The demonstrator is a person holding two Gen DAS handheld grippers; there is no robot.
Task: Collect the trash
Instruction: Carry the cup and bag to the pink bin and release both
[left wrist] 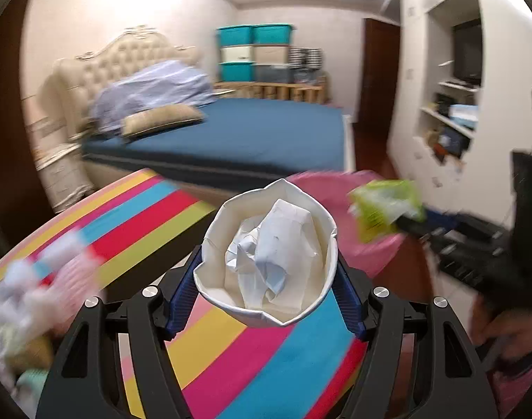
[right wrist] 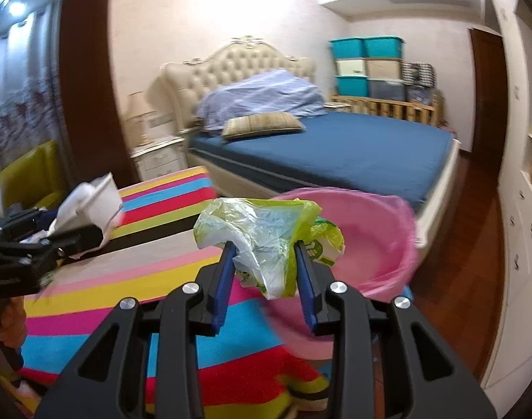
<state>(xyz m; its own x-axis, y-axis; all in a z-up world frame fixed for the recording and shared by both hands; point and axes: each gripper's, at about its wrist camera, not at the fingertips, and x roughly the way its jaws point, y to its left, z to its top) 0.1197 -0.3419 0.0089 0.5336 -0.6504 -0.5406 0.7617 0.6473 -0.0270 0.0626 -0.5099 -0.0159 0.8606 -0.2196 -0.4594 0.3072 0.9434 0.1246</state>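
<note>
Both sets of jaws were clamped on trash. On the left gripper [left wrist: 266, 262] the jaws stood fairly wide, pressed against the two sides of a white paper cup [left wrist: 266, 251] whose rim was dented out of round; crumpled white paper [left wrist: 266, 244] filled it, and the cup's base could not be seen. It was held above the striped counter [left wrist: 231, 359], with the pink-lined bin [left wrist: 374, 251] just beyond it to the right, mostly hidden behind the cup.

On the right gripper [right wrist: 262, 262] the jaws were much narrower, pinching a scrunched green and clear plastic bag [right wrist: 262, 234]. Printing showed on the bag's right side, too creased to read. The bag hung at the near rim of the pink-lined bin [right wrist: 370, 237]; whether it touched the rim could not be told. The bin's lower part was cut off by the gripper body, so what it stood on was unclear.

At the left edge of the left wrist view, a blurred heap [left wrist: 24, 300] of pale and pink stuff lay on the counter, smeared beyond naming. The other gripper was also smeared in each view, at the frame's side. Behind everything stood a bed [right wrist: 335, 150] with a blue sheet
</note>
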